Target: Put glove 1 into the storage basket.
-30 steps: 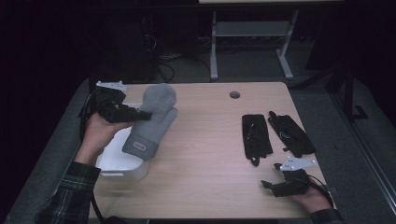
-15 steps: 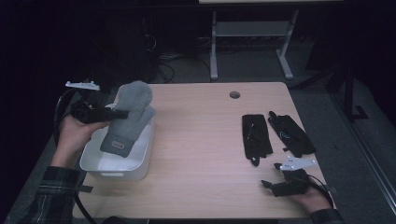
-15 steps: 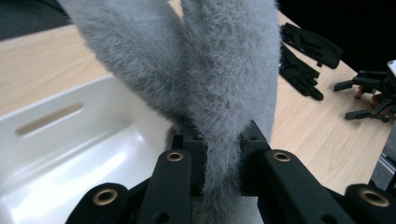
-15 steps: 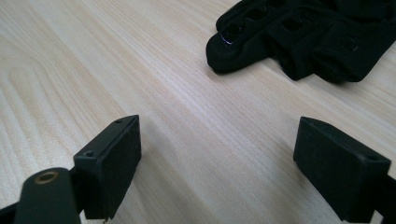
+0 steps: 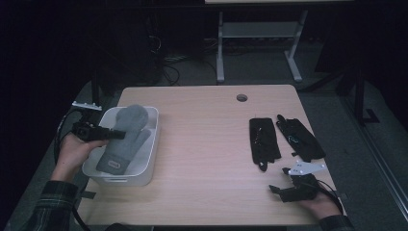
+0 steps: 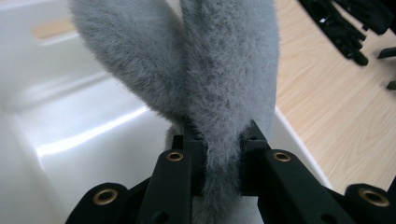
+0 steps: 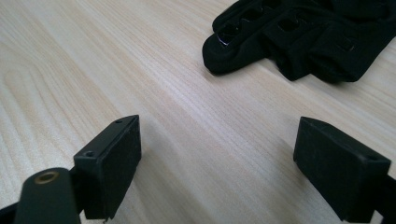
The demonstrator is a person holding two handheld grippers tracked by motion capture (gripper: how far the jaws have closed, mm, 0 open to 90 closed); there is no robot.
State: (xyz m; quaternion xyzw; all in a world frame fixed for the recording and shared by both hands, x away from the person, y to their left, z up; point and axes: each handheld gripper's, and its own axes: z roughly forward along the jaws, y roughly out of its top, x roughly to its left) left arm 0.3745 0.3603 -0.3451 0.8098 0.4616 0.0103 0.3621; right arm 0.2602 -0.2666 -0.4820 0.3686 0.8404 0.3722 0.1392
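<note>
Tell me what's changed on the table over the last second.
The left tool, shut on the grey fuzzy mitten, swung it left and down from above the table into the white bin. Unchanged: the right tool rests open at the near right edge, and the two black gloves lie untouched.

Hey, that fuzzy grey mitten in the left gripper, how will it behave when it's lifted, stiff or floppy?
Probably floppy: the grey mitten folds where the left gripper pinches it. Likely light, since one pinch carries it over the white bin. The fuzzy pile should resist slipping.
</note>
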